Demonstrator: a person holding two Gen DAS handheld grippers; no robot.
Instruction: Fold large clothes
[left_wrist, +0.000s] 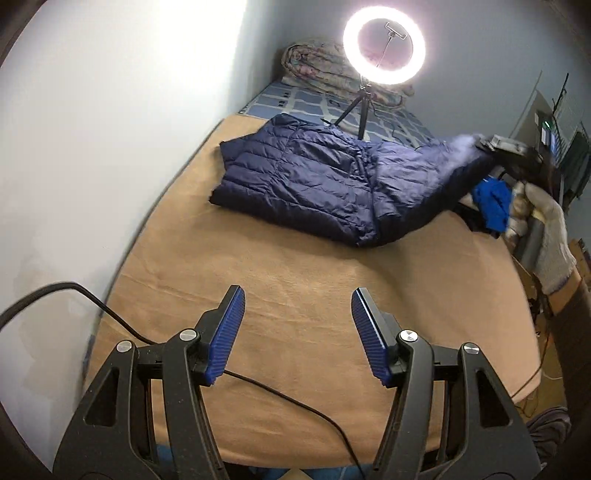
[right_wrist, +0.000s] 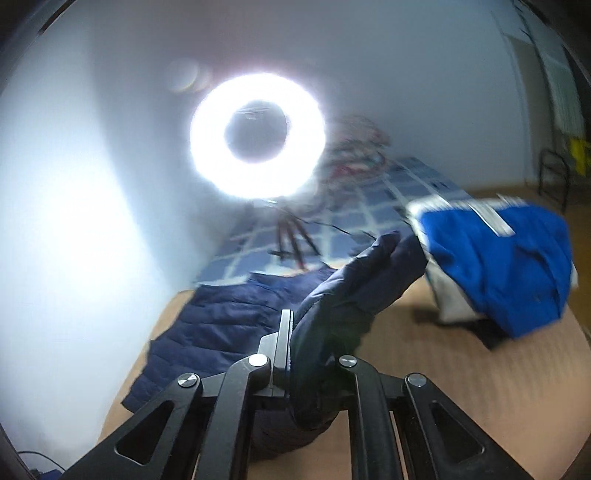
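Note:
A navy quilted puffer jacket (left_wrist: 303, 177) lies on the tan blanket (left_wrist: 295, 295) at the far middle of the bed. My left gripper (left_wrist: 297, 317) is open and empty, low over the blanket, well short of the jacket. My right gripper (left_wrist: 491, 147) is at the far right in the left wrist view, shut on the jacket's sleeve (left_wrist: 436, 162) and holding it lifted. In the right wrist view the sleeve (right_wrist: 354, 291) sits bunched between the jaws of the right gripper (right_wrist: 314, 332), with the jacket body (right_wrist: 221, 325) lying to the left below.
A lit ring light (left_wrist: 384, 46) on a tripod stands just behind the jacket. A rolled quilt (left_wrist: 325, 66) lies at the head of the bed. A blue-and-white garment (right_wrist: 498, 266) lies at the right edge. A black cable (left_wrist: 280, 391) crosses the near blanket. A wall runs along the left.

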